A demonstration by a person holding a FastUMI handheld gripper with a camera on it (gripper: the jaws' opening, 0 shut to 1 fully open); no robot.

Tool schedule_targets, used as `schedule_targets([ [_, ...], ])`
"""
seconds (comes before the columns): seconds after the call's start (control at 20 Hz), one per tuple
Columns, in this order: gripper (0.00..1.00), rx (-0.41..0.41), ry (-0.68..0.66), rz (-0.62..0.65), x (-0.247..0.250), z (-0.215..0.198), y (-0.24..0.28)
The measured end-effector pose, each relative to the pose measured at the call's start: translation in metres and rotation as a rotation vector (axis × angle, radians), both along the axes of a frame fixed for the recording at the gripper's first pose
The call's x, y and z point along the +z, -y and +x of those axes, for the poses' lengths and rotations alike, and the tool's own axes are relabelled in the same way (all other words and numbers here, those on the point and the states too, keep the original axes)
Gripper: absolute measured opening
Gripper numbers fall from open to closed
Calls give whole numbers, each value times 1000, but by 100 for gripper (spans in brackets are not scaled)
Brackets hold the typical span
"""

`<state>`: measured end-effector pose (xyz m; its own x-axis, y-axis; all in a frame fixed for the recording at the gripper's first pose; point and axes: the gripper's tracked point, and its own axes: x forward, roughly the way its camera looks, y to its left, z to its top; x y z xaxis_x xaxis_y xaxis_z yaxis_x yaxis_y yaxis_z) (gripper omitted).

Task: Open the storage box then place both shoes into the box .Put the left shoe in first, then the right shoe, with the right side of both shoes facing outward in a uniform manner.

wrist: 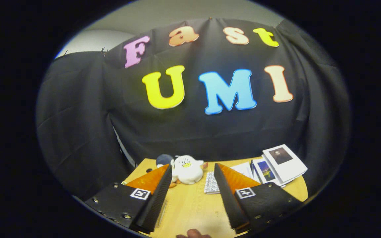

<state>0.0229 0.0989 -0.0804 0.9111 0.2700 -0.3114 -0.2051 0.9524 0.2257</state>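
My gripper [192, 170] is held high and tilted up toward the booth wall. Its two fingers, black with orange tops, stand wide apart with nothing between them. The left finger [159, 190] and the right finger [225, 191] hang above a wooden table [190, 205]. No shoe or storage box can be seen from here.
A white plush duck [187, 170] with a dark toy [164, 160] beside it sits at the table's far edge, beyond the fingers. A small keyboard [211, 183] lies near the right finger. Stacked booklets [276, 165] rest at the far right. A fingertip [193, 234] shows at the near edge.
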Motion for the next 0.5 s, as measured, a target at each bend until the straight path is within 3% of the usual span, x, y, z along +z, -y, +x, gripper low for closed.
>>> schedule_targets([
  [0.05, 99, -23, 36, 13, 12, -1, 9],
  [0.25, 97, -111, 96, 71, 37, -5, 40],
  [0.5, 97, -181, 150, -28, 52, -9, 75],
])
